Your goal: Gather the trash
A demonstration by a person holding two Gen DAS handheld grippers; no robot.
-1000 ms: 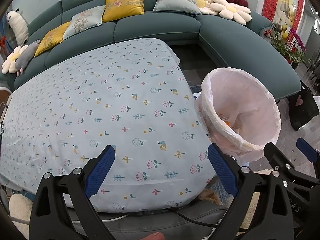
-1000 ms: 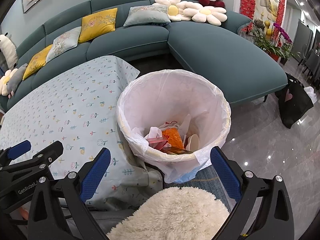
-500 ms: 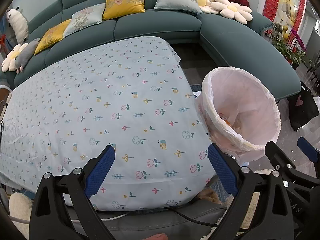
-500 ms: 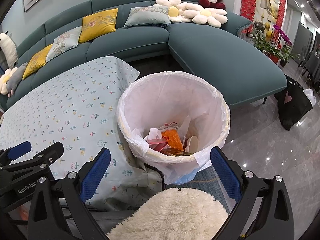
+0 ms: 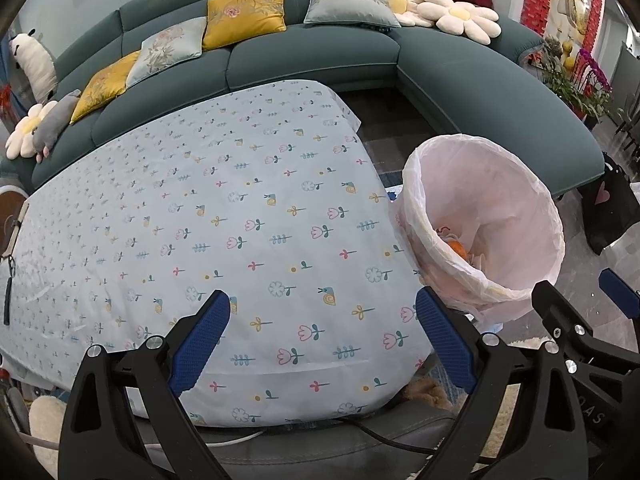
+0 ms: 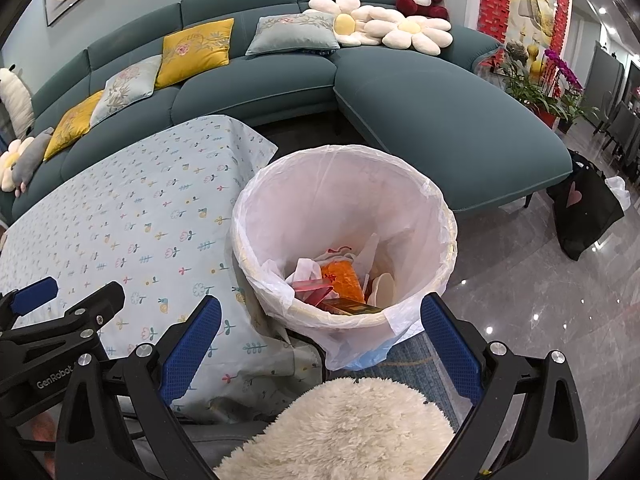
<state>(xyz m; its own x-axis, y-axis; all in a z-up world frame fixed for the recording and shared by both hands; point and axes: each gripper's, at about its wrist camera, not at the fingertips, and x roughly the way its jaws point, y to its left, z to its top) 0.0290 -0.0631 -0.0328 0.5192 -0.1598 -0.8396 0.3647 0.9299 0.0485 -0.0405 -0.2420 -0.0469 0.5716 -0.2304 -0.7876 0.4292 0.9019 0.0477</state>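
Observation:
A waste bin lined with a white plastic bag [image 6: 344, 200] stands on the floor at the table's right end; it also shows in the left wrist view [image 5: 484, 216]. Inside lie several pieces of trash: an orange wrapper [image 6: 342, 276], red packaging [image 6: 312, 286], white paper and a dark box. The table with a flowered light-blue cloth [image 5: 224, 216] shows no loose trash. My left gripper [image 5: 322, 340] is open and empty above the table's near edge. My right gripper [image 6: 320, 344] is open and empty, just in front of the bin.
A teal corner sofa [image 6: 420, 96] with yellow and grey cushions wraps behind the table and bin. A fluffy cream cushion [image 6: 352, 428] lies below my right gripper. A black bag [image 6: 584, 208] and potted flowers [image 6: 536, 80] stand on the glossy floor at right. Cables run under the table's near edge.
Both views have shifted very slightly; the bin sits a touch lower in the right wrist view. Both grippers stay open and empty.

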